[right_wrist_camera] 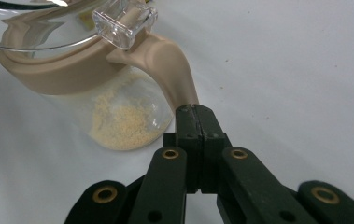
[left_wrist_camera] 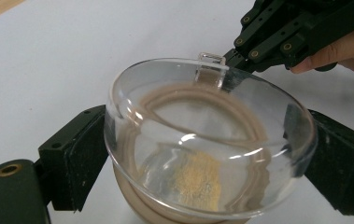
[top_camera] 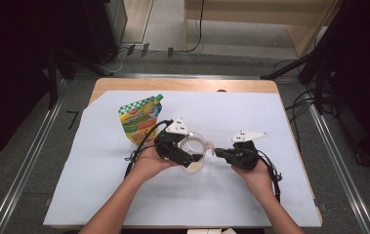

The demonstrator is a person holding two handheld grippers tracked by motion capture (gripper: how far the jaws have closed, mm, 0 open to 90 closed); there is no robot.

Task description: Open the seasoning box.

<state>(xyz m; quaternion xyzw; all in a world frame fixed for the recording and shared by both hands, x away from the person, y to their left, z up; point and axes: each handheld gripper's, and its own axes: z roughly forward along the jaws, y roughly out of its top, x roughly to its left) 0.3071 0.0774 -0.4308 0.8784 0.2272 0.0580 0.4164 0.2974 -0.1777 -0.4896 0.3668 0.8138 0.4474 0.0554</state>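
Observation:
A clear jar (top_camera: 195,157) with a beige collar and handle (right_wrist_camera: 172,65) stands on the white sheet and holds a little yellow powder (right_wrist_camera: 118,123). Its clear domed lid (left_wrist_camera: 165,116) sits tilted on the collar. My left gripper (left_wrist_camera: 207,158) is shut on the lid, one pad against each side. Seen from above, my left gripper (top_camera: 190,150) is at the jar from the left. My right gripper (right_wrist_camera: 194,114) is shut on the lower end of the beige handle. It comes in from the jar's right (top_camera: 217,152). The lid's small clear tab (left_wrist_camera: 210,60) points at the right gripper (left_wrist_camera: 233,56).
A green and yellow spout pouch (top_camera: 141,119) lies behind and left of the jar. The white sheet (top_camera: 99,161) covers most of a wooden table (top_camera: 173,85). Cables trail from both grippers toward the person's forearms.

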